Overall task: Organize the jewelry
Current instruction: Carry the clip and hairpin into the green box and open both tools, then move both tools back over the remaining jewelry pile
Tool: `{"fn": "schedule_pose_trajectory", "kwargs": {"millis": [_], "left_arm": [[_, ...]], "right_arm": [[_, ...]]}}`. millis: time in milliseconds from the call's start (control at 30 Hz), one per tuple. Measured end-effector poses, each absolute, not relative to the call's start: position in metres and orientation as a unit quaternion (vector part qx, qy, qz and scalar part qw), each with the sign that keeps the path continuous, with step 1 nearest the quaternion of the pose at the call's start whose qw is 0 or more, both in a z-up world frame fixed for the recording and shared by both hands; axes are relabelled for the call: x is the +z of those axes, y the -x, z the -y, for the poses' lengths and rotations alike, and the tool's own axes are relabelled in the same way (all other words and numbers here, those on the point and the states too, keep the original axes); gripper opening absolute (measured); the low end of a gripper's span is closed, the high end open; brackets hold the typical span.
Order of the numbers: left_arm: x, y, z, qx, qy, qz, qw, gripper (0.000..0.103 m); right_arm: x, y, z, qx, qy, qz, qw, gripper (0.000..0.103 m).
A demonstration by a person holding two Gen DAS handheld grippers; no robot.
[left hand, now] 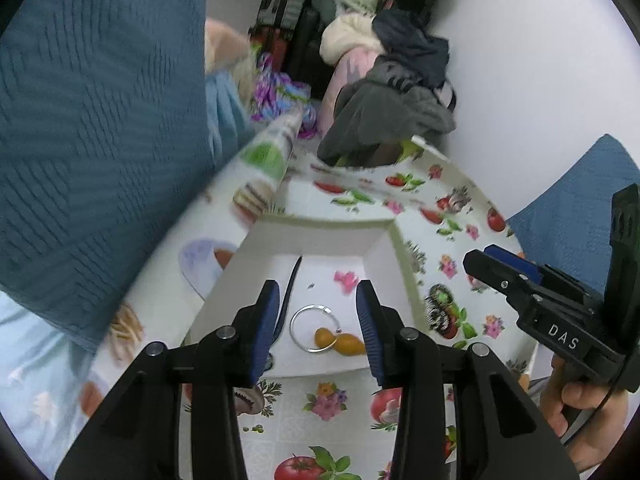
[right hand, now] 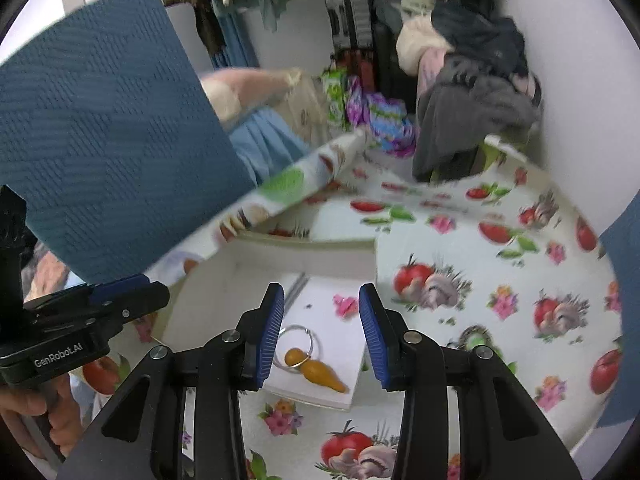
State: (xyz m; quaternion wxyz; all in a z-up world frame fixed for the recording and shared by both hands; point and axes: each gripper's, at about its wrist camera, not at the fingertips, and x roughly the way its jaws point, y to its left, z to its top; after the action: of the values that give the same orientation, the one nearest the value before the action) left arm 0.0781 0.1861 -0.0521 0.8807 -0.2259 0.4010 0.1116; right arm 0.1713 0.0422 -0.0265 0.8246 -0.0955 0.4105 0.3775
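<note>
A shallow white box (left hand: pixel 380 252) (right hand: pixel 224 280) sits on the flowered tablecloth. Inside lie a silver ring (left hand: pixel 314 328) (right hand: pixel 296 346), two amber pendants (left hand: pixel 340 342) (right hand: pixel 320 372), a small pink flower piece (left hand: pixel 346 280) (right hand: pixel 345 304) and a dark thin stick (left hand: pixel 290 292) (right hand: pixel 298 286). My left gripper (left hand: pixel 318 320) is open and empty, its blue pads either side of the ring, above the box. My right gripper (right hand: pixel 322 328) is open and empty over the same box. Each gripper shows from the side in the other view, the right one (left hand: pixel 504 268) and the left one (right hand: pixel 120 292).
The tablecloth (left hand: pixel 452 216) (right hand: pixel 500 272) has a raised fold at the far left (left hand: pixel 276 152). A blue chair back (left hand: pixel 92 120) (right hand: pixel 108 128) stands left. Piled clothes (left hand: pixel 400 92) (right hand: pixel 472 92) lie beyond the table against a white wall.
</note>
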Motion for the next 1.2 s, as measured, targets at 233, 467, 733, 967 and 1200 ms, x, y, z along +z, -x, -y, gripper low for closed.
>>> {"fn": "schedule_pose_trajectory", "kwargs": {"millis": [233, 467, 733, 967, 1200], "left_arm": [[0.002, -0.064, -0.169, 0.106, 0.208, -0.355, 0.905, 0.043], [0.041, -0.050, -0.145, 0.097, 0.214, -0.318, 0.919, 0.043], [0.057, -0.039, -0.112, 0.091, 0.183, -0.306, 0.930, 0.043], [0.051, -0.042, -0.080, 0.076, 0.167, -0.307, 0.934, 0.043], [0.030, -0.055, -0.048, 0.058, 0.163, -0.319, 0.932, 0.043]], "right_arm": [[0.031, -0.156, -0.015, 0.376, 0.084, -0.358, 0.851, 0.037], [0.069, -0.144, 0.010, 0.370, 0.052, -0.325, 0.869, 0.037], [0.083, -0.125, 0.041, 0.364, 0.061, -0.301, 0.879, 0.037], [0.077, -0.115, 0.079, 0.346, 0.066, -0.298, 0.887, 0.037], [0.064, -0.114, 0.114, 0.333, 0.059, -0.296, 0.893, 0.037]]}}
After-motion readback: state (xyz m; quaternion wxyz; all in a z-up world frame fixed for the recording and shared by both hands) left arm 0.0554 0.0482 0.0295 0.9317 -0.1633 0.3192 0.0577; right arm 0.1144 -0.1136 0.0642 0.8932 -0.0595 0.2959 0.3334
